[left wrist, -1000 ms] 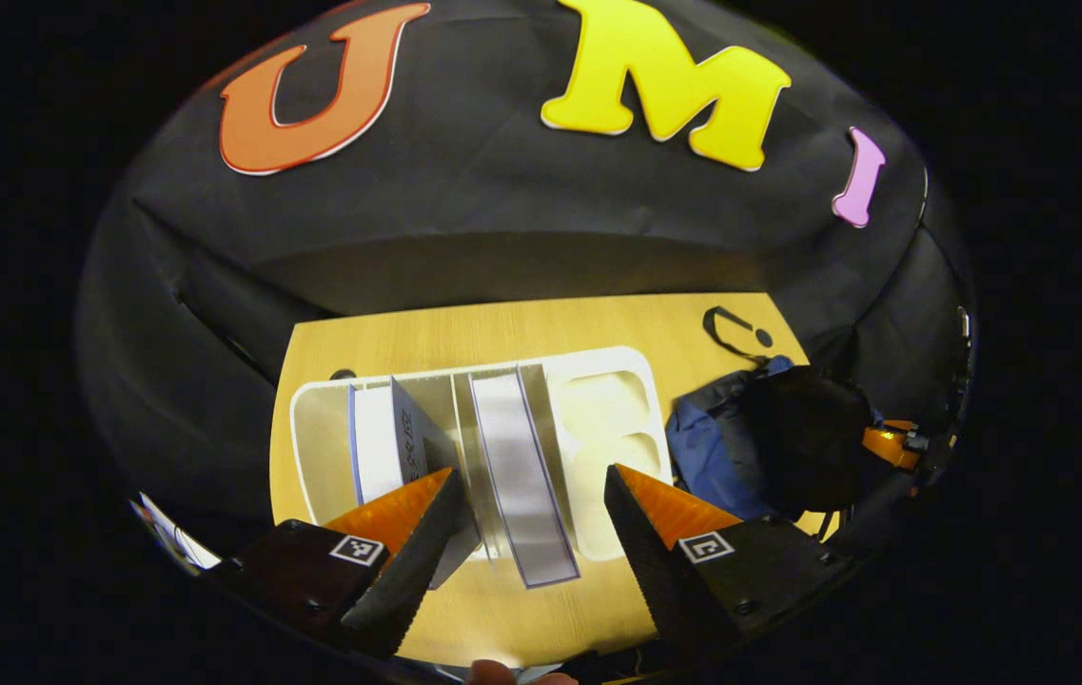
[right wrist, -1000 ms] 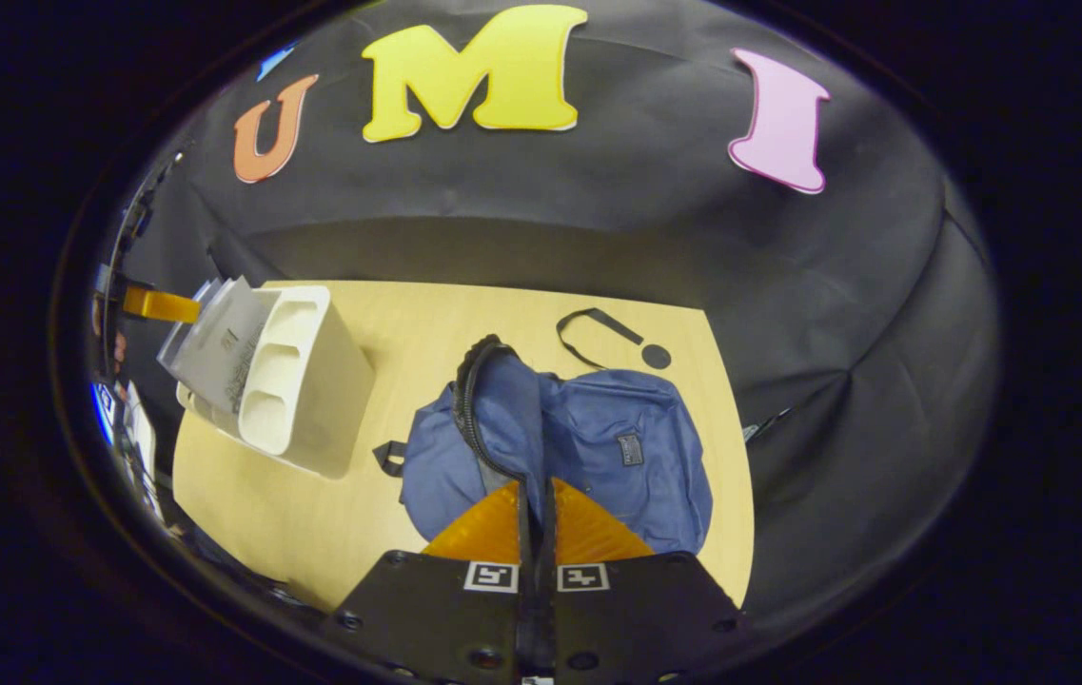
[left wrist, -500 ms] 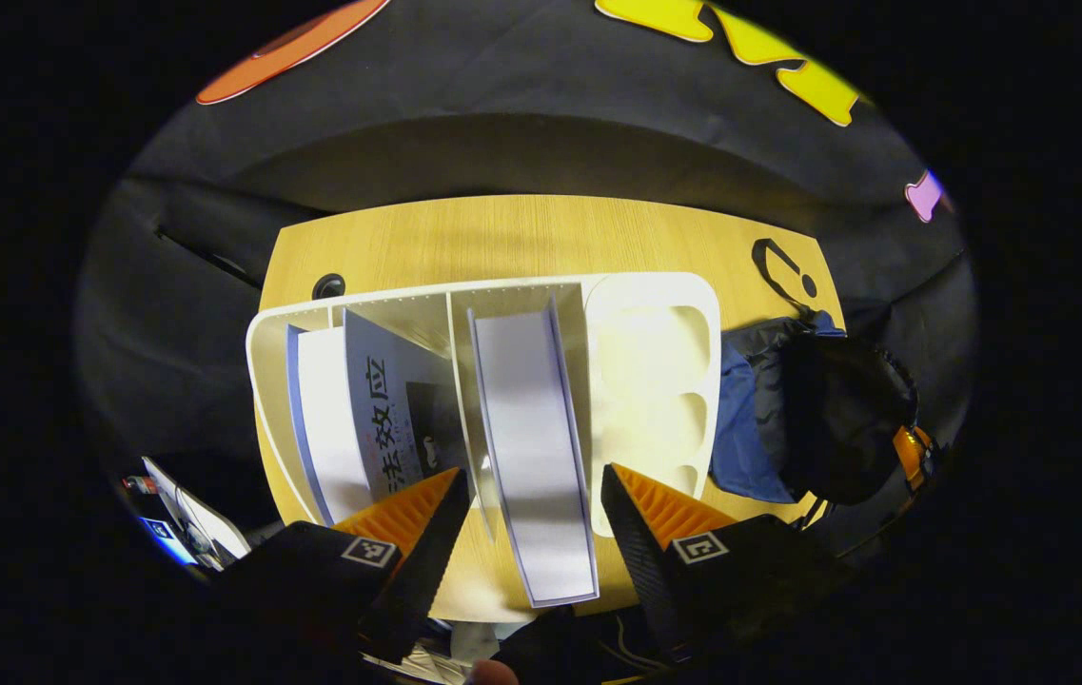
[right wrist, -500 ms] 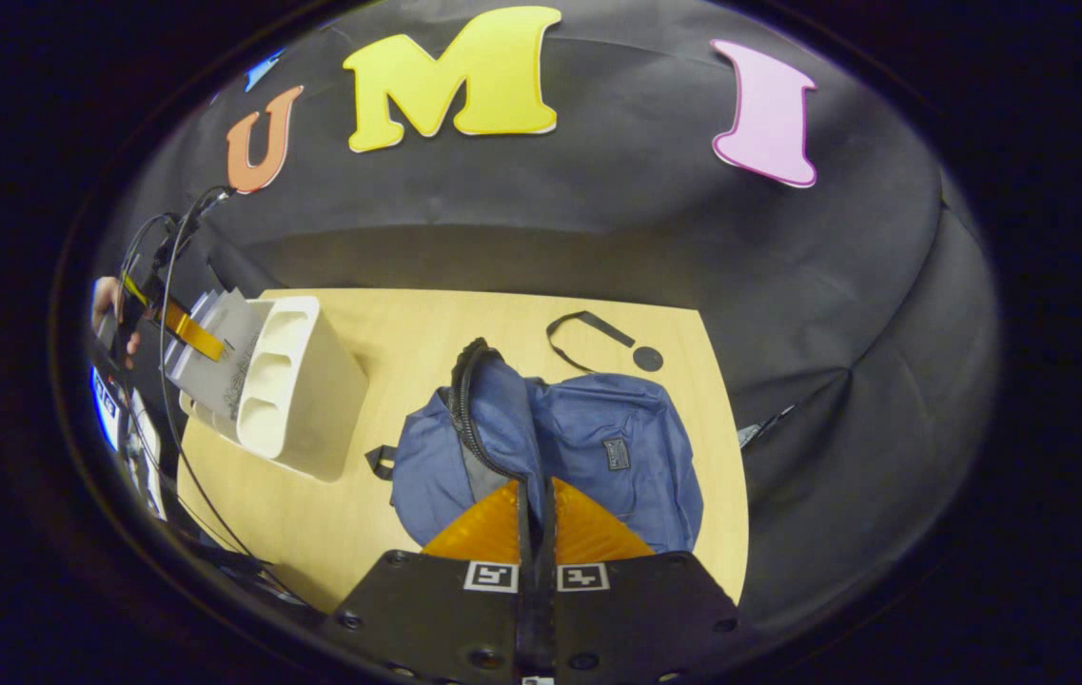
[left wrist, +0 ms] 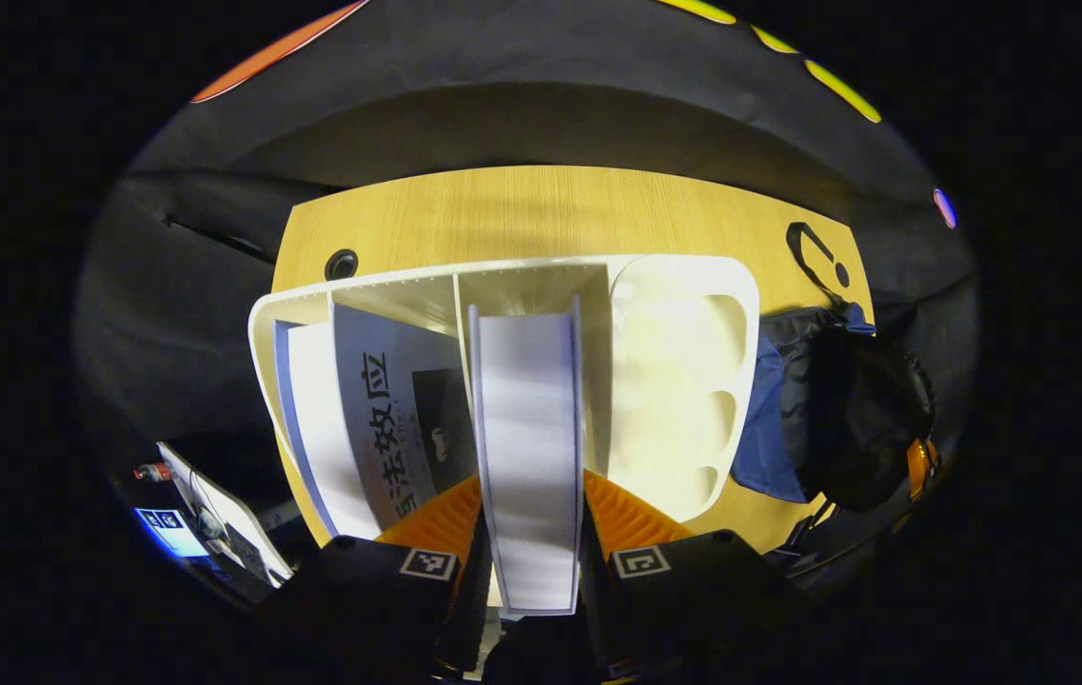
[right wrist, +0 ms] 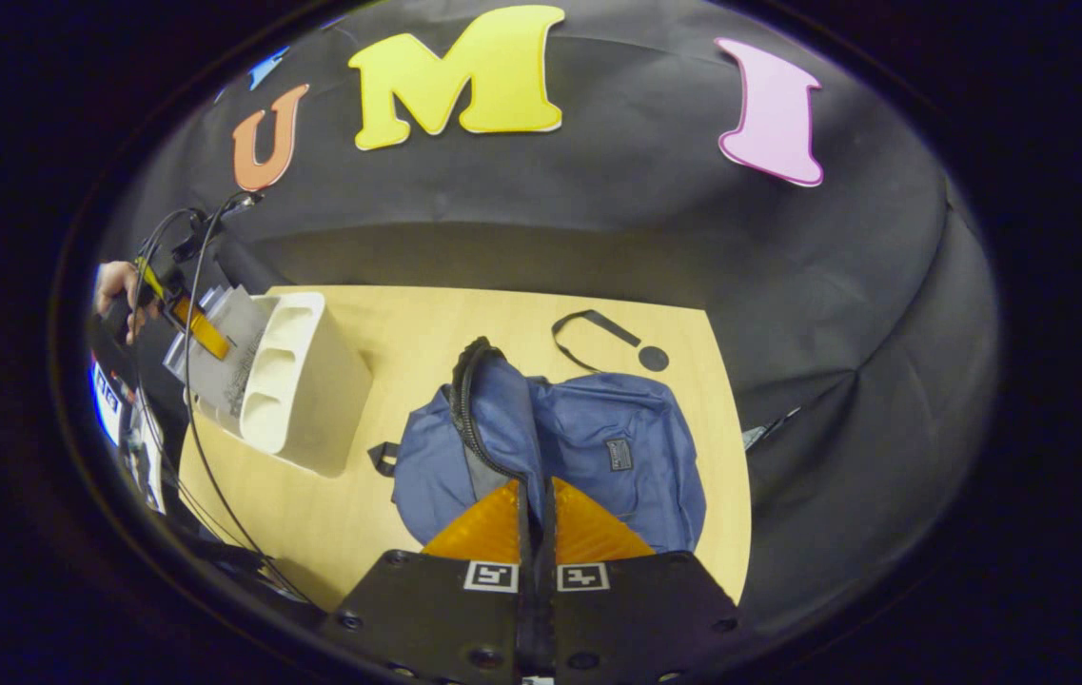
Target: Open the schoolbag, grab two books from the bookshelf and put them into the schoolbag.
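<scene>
Left claw (left wrist: 533, 547): orange fingers closed in on the two covers of the middle book (left wrist: 526, 447), which stands fore-edge up in the centre slot of the white bookshelf (left wrist: 683, 381). Both fingers look to be pressing on it; contact itself is hidden behind the page block.

Right claw (right wrist: 536, 528): fingers together, pinching the black zipper edge (right wrist: 469, 400) of the blue schoolbag (right wrist: 626, 447), which lies on the desk (right wrist: 407, 323) just beside the bookshelf. The flap is held raised, bag mouth partly open.

Handling, judged: book is thick and stiff, probably fairly heavy; covers look smooth, so slip is possible. Grip sits at the near end of the book, so it may tip when lifted; a hold nearer the middle would balance better. Bag fabric is soft and will sag if released.

Other books: a white book (left wrist: 317, 419) and a printed-cover book (left wrist: 388, 400) lean in the left slot.

Hard to make out: the bag's interior, the book's spine and lower edge, the shelf floor.
</scene>
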`<state>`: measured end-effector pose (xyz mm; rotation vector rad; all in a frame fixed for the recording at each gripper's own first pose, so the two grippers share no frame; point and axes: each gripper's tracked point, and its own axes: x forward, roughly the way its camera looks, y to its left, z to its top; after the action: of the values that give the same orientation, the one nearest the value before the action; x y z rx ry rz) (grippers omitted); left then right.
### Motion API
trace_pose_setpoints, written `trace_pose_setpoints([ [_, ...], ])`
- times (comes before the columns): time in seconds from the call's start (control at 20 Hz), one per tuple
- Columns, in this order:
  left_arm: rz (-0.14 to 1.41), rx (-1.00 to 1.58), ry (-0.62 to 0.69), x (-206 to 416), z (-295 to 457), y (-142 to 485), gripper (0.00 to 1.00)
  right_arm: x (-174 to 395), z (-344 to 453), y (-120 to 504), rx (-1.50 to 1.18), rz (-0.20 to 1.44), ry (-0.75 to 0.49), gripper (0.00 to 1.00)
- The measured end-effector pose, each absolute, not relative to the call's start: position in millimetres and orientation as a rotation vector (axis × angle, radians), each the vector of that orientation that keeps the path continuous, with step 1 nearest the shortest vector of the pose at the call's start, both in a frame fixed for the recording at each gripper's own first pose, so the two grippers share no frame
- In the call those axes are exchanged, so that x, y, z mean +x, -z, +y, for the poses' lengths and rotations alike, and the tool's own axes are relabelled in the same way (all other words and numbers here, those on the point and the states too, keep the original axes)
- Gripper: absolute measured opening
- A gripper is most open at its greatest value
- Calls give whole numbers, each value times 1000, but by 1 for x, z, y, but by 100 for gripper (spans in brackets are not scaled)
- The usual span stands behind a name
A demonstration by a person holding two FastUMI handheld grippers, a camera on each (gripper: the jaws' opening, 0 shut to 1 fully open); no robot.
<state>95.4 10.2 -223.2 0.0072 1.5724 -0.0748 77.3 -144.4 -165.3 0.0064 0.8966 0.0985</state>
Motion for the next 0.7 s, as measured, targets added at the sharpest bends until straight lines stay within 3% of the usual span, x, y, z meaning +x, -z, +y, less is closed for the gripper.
trace_pose_setpoints([
  [0.2, 1554, -9, 95, 89, 9, 206, 40, 77, -144, 166, 12, 888, -101, 3],
  [0.35, 1543, -67, 136, 71, 3, 177, 43, 76, -145, 165, 16, 887, -105, 0],
  [0.5, 1506, -71, 173, 51, 13, 141, 34, 75, -143, 164, 20, 884, -110, 0],
  [0.7, 1462, -135, 192, 21, 24, 91, 41, 73, -141, 161, 28, 883, -119, 0],
])
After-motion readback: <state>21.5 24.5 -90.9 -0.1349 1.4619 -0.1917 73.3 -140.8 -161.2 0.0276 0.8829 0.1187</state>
